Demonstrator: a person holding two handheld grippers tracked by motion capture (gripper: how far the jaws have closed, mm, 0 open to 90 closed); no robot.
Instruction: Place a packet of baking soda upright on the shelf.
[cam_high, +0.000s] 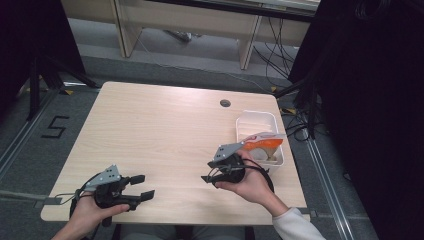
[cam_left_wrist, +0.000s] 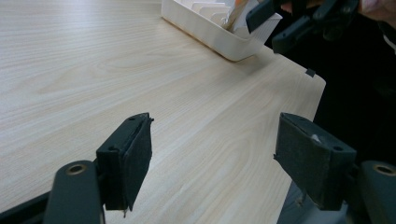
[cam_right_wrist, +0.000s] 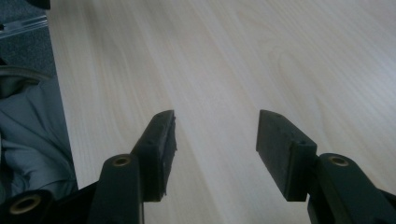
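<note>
Both tongs (cam_high: 141, 187) (cam_high: 206, 172) apart, empty; orange pouch (cam_high: 265, 144) lying crosswise atop white tray (cam_high: 245, 122)

high view: overhead, forward-down; gripper views: low, close over table (cam_high: 165, 130); shared: tabletop

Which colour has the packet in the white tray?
Orange and white packet, best in the high view.
</note>
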